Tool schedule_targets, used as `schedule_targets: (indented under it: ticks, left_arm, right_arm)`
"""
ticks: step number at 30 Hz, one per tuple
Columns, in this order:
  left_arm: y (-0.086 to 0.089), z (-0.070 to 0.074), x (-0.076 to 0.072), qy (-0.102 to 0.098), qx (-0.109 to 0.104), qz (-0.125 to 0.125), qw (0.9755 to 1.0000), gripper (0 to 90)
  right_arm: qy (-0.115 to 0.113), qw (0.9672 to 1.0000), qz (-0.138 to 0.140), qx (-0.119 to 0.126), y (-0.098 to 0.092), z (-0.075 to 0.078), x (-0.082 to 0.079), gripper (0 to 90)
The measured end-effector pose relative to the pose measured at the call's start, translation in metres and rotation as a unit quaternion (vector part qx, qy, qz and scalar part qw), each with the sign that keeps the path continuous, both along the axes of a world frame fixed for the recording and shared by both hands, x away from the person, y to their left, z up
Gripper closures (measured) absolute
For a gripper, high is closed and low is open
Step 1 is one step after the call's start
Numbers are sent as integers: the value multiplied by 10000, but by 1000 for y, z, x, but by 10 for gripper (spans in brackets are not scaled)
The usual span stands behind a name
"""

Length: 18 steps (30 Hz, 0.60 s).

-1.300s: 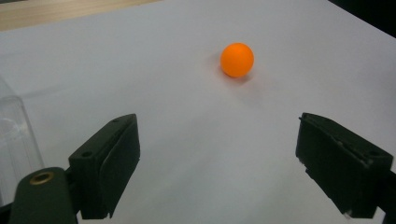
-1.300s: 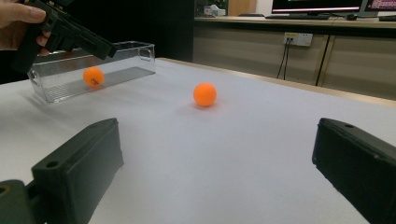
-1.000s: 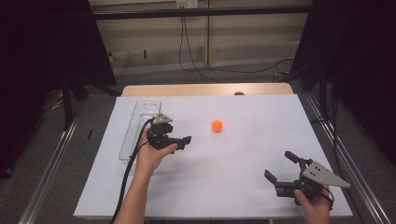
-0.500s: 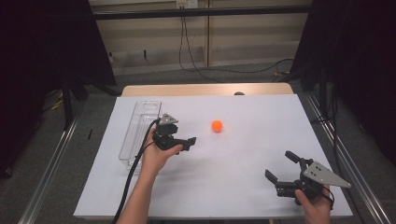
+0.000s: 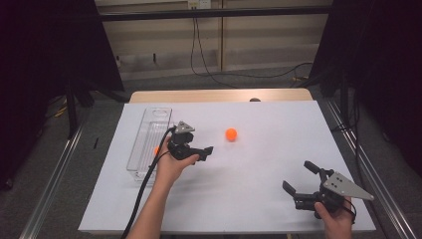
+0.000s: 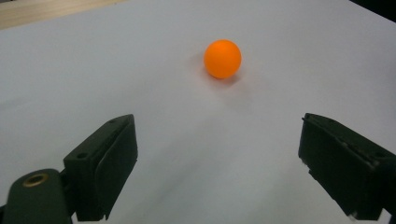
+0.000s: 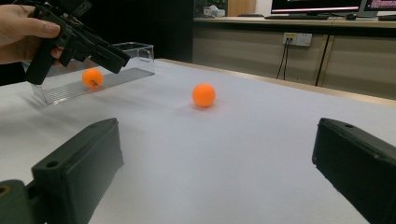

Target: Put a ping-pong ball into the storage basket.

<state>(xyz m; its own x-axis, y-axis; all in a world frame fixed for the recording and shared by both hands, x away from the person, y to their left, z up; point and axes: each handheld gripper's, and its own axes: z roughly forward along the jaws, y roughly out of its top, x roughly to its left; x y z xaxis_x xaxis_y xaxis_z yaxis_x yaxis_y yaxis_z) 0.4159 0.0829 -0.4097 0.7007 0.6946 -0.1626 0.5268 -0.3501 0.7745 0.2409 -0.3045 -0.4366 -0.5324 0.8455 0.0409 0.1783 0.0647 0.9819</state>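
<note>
Left tongs (image 5: 203,150) held wide apart, empty, above the white-covered table (image 5: 259,164) — aimed at the small orange ball (image 5: 231,134) lying near, untouched. Right tongs (image 5: 301,177) likewise gaping, empty, well apart. Second orange ball (image 7: 92,78) rests inside the clear plastic tray (image 5: 147,142).

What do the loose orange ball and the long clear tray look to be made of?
Orange ball: probably light plastic, matte and smooth, with even colour and only a soft highlight. Clear tray: likely rigid acrylic or similar plastic, glossy and see-through, since a second orange ball shows through its wall.
</note>
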Motion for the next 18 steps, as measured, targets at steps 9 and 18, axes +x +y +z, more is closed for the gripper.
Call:
schedule_targets:
  ticks: [9,18]
  left_arm:
    - [-7,-2,2,12,15,-38,10000,118]
    - [-17,-6,4,42,31,-109,9999,118]
  right_arm:
    - [0,10000,-10,2,0,0,0,11]
    - [2,10000,-6,-3,0,0,0,11]
